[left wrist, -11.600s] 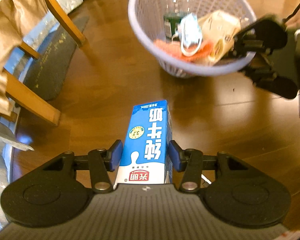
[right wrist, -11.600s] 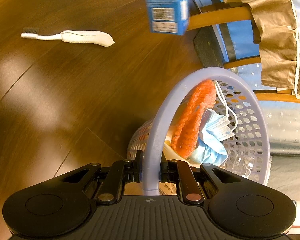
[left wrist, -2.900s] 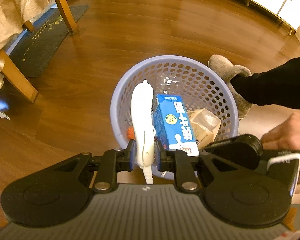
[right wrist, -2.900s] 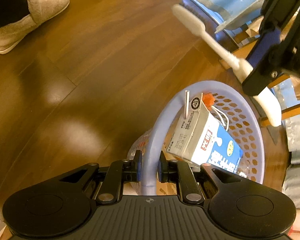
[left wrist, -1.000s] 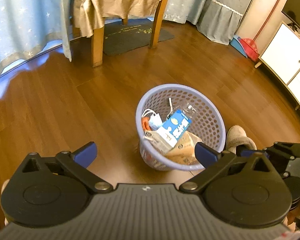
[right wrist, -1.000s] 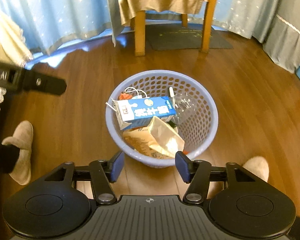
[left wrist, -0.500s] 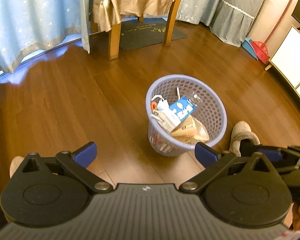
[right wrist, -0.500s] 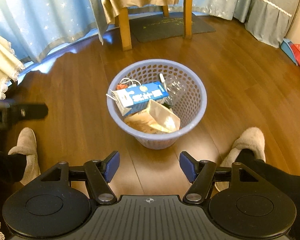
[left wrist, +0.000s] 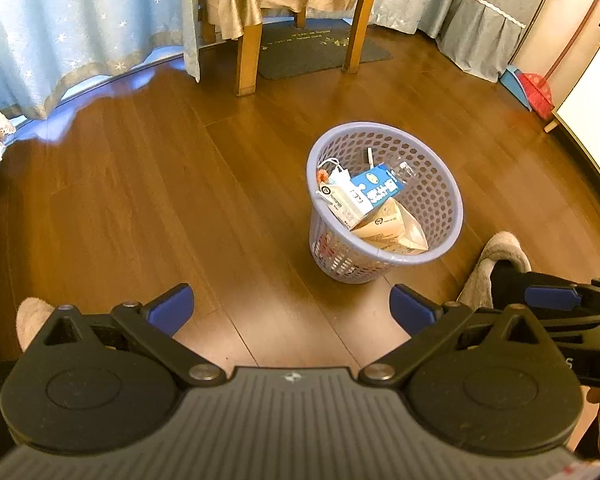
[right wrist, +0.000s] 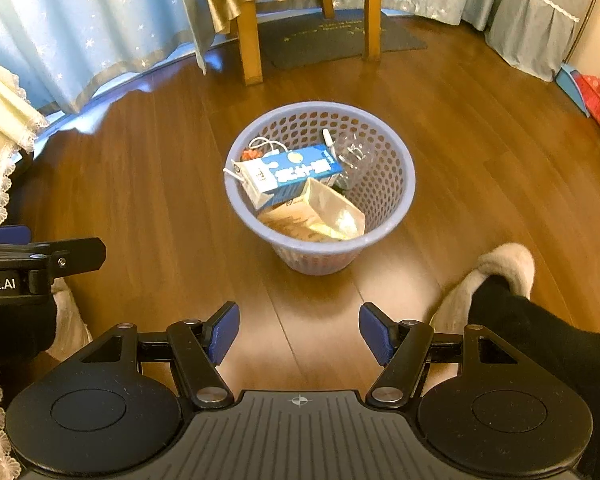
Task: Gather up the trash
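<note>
A lilac mesh basket point(left wrist: 444, 184) point(right wrist: 400, 160) stands on the wooden floor. Inside it lie a blue milk carton point(left wrist: 374, 192) point(right wrist: 292, 172), a tan paper bag point(left wrist: 392, 228) point(right wrist: 324, 212), a clear plastic bottle point(right wrist: 354, 152), a white toothbrush point(right wrist: 328, 138), a face mask and something orange. My left gripper point(left wrist: 290, 310) is held high above the floor, open and empty, with the basket ahead and right. My right gripper point(right wrist: 298, 330) is open and empty too, above and short of the basket.
A person's slippered feet point(right wrist: 496, 272) point(left wrist: 496, 252) stand right of the basket, another slipper point(left wrist: 30, 318) at left. A wooden chair point(right wrist: 308, 12) draped in tan cloth, a dark mat point(right wrist: 340, 40), blue curtains, a red broom point(left wrist: 538, 84) and a white cabinet ring the floor.
Both grippers have risen and drawn back, so the basket looks smaller and farther. Both stay open and empty. The basket's contents have not moved.
</note>
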`<state>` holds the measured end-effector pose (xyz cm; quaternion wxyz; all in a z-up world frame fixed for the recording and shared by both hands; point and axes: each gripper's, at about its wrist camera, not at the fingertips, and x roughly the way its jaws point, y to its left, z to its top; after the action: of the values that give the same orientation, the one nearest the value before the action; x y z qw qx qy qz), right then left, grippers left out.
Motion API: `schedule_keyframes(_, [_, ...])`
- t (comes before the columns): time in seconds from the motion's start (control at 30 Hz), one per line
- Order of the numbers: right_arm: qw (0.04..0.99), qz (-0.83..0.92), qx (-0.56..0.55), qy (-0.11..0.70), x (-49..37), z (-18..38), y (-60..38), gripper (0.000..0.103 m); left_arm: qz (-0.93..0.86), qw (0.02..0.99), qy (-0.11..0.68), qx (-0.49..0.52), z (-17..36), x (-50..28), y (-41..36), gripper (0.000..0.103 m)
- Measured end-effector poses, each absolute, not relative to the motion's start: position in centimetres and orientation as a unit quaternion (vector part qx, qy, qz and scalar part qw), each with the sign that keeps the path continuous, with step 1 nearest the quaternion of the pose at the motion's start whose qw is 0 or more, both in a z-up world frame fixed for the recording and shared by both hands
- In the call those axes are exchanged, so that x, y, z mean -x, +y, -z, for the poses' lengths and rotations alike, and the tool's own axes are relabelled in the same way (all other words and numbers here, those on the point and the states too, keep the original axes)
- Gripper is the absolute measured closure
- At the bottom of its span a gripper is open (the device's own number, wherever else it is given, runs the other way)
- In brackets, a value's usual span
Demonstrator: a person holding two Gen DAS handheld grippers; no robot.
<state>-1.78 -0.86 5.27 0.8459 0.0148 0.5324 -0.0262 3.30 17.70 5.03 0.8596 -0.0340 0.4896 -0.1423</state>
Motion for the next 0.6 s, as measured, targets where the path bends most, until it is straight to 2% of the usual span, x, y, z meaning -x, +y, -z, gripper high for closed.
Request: schedule_keyframes(0.6, [0.840, 0.010, -0.013, 0.542, 2.9, -5.8, 1.0, 0.039, 0.115, 0.853, 0.508, 0.038, -5.0, -1.3, 18.8, 0.001])
